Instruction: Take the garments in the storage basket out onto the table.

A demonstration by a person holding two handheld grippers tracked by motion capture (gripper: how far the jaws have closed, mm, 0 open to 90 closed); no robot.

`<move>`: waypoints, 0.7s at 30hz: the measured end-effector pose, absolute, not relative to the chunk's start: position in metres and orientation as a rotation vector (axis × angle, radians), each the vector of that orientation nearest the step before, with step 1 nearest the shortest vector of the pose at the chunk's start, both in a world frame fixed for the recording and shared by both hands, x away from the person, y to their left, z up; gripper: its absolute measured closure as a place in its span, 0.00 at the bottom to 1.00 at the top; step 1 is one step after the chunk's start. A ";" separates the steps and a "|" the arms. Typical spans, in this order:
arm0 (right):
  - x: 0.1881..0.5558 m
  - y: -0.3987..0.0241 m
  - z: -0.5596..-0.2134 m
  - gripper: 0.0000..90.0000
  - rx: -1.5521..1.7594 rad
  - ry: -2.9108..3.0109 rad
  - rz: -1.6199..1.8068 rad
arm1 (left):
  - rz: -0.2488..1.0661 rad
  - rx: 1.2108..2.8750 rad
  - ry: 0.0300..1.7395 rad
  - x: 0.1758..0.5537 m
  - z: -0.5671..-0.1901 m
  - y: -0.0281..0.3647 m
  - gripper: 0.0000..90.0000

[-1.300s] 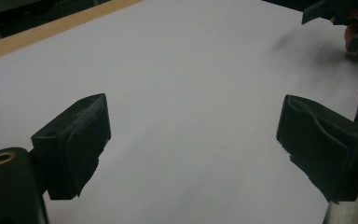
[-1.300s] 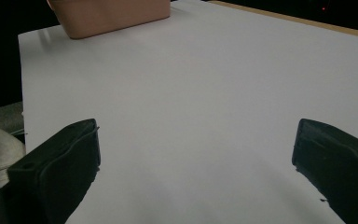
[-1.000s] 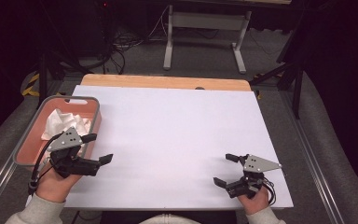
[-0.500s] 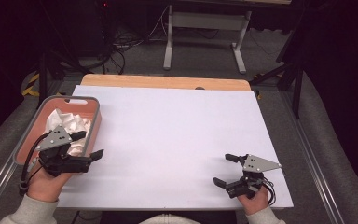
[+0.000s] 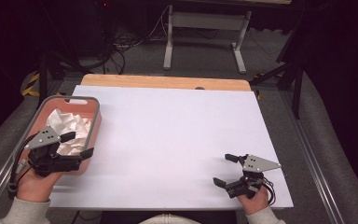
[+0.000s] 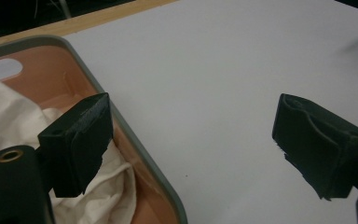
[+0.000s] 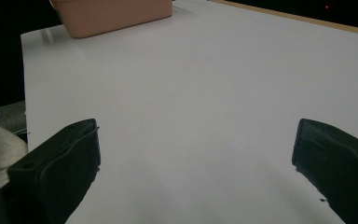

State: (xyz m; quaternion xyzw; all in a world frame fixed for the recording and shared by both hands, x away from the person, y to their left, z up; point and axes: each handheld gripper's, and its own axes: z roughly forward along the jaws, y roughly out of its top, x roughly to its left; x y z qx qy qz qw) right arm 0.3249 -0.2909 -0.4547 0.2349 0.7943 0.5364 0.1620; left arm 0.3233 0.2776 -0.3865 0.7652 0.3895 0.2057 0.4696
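A lab: white-topped table (image 5: 177,135), tangled floor cables (image 5: 126,44), equipment stands (image 5: 203,28).

Your left gripper (image 5: 79,144) hangs over the near right corner of the pink bin (image 5: 94,122), which sits at the counter's (image 5: 177,135) left edge. Its jaws stand apart and have just been closing a little, with nothing pressed between them; one jaw is over the crumpled white cloth (image 5: 70,128) inside the bin, the other over the bin's right rim. Your right gripper (image 5: 224,169) rests near the counter's near right corner, jaws apart and pointing left across the bare white surface.
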 end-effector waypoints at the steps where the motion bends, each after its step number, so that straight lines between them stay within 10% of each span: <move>1: 0.325 -0.291 -0.455 0.02 0.671 2.267 1.530 | 0.505 1.875 0.961 0.323 -0.387 0.280 0.16; 21: 0.326 -0.290 -0.456 0.02 0.678 2.276 1.522 | 0.597 1.858 1.064 0.321 -0.395 0.313 0.11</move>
